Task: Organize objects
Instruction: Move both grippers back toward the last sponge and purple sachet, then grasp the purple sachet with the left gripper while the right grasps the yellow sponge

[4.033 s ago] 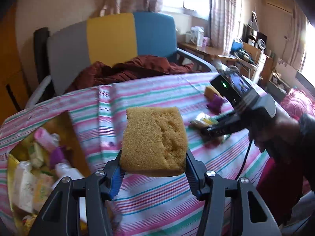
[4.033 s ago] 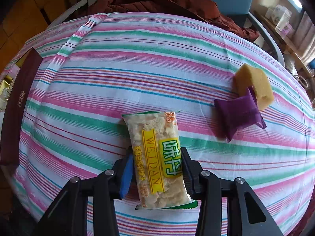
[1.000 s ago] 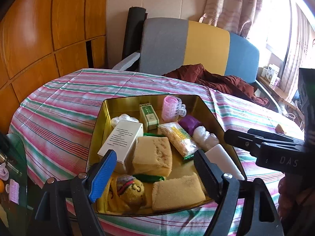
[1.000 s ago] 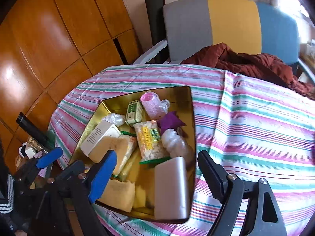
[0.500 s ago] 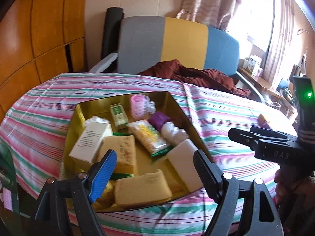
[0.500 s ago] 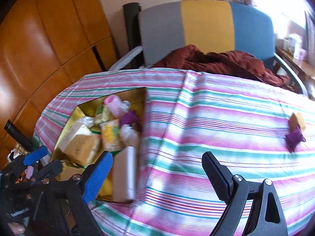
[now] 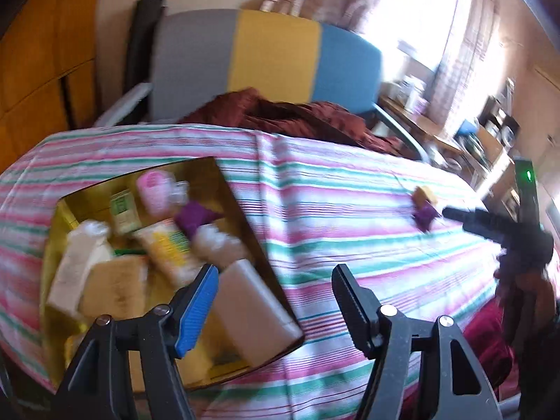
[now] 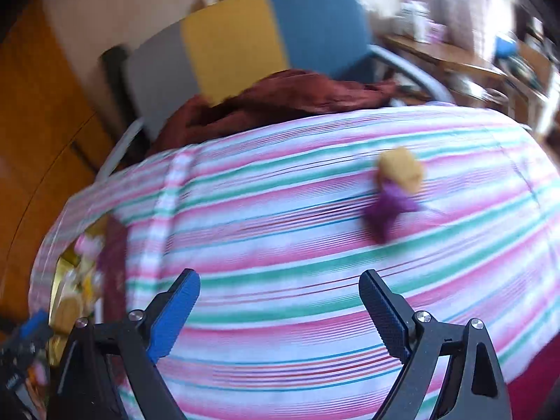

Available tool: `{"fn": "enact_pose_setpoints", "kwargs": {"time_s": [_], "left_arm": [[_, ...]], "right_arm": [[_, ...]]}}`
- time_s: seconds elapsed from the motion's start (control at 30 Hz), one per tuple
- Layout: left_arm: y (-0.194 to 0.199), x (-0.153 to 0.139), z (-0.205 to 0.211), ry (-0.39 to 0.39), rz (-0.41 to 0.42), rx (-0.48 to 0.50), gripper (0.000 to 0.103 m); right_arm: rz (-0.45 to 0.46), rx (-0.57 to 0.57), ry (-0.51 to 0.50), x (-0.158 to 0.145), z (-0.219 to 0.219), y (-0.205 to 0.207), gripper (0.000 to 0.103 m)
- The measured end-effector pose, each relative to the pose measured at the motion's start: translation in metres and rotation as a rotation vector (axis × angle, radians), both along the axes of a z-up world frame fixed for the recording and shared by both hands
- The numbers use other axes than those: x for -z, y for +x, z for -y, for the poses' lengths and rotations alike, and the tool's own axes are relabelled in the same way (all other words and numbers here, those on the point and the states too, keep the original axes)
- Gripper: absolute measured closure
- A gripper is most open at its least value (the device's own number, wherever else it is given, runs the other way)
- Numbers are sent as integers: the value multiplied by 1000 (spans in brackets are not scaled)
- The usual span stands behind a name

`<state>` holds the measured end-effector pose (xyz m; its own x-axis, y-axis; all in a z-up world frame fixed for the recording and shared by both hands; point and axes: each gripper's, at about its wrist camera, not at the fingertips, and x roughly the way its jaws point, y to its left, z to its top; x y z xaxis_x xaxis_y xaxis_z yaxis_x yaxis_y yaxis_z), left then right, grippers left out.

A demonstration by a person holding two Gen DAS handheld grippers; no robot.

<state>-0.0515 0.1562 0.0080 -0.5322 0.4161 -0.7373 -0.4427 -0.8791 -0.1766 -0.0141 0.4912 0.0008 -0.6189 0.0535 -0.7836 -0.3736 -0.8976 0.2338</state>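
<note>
A striped cloth (image 8: 280,245) covers the table, with a grey, yellow and blue chair (image 7: 266,56) and a heap of brown fabric (image 8: 280,94) behind it; both views are smeared by motion.

Two things are left out on the cloth — a yellow sponge (image 8: 400,169) and a purple packet (image 8: 386,211), touching each other, upper right of centre in the right wrist view and small at right of centre in the left. The gold tin (image 7: 241,210) sits at lower left of the left view, already crowded: sponges, a snack packet, a white block, a pink roller, a purple piece. In the right view only its edge shows at far left.

The right gripper (image 8: 280,301) is spread wide and empty, aimed over bare cloth, with the pair well above and right of its jaws. The left gripper (image 7: 274,292) is also empty; its jaws have just been narrowing with nothing between them, the blue pad over the tin's near corner. The right gripper shows there too, at right of frame.

This looks like the reach back for the remaining items. The next move calls for bringing the right gripper's jaws down around one of the pair — probably the packet, which lies nearer — without dragging the sponge along.
</note>
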Motion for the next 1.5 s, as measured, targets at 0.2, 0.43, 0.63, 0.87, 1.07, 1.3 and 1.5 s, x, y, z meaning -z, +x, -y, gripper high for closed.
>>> {"fn": "enact_pose_setpoints", "kwargs": {"time_s": [0.2, 0.43, 0.63, 0.87, 1.07, 1.3, 1.5], "left_arm": [[-9, 5, -80, -51, -13, 198, 36], [-23, 28, -191, -104, -3, 416, 38], [-34, 48, -278, -127, -19, 577, 38], [-42, 81, -354, -174, 9, 711, 38], [-54, 98, -386, -169, 37, 728, 45], [-69, 98, -354, -58, 124, 662, 65], [-64, 97, -290, -49, 146, 539, 66]], "right_arm": [[7, 190, -11, -6, -89, 14, 10], [-10, 322, -46, 5, -149, 14, 10], [-37, 374, -108, 24, -168, 18, 10], [-50, 376, -177, 31, -175, 21, 9], [-38, 350, -173, 33, -172, 15, 9], [15, 300, -184, 37, -170, 2, 9], [106, 165, -64, 40, -164, -62, 9]]}}
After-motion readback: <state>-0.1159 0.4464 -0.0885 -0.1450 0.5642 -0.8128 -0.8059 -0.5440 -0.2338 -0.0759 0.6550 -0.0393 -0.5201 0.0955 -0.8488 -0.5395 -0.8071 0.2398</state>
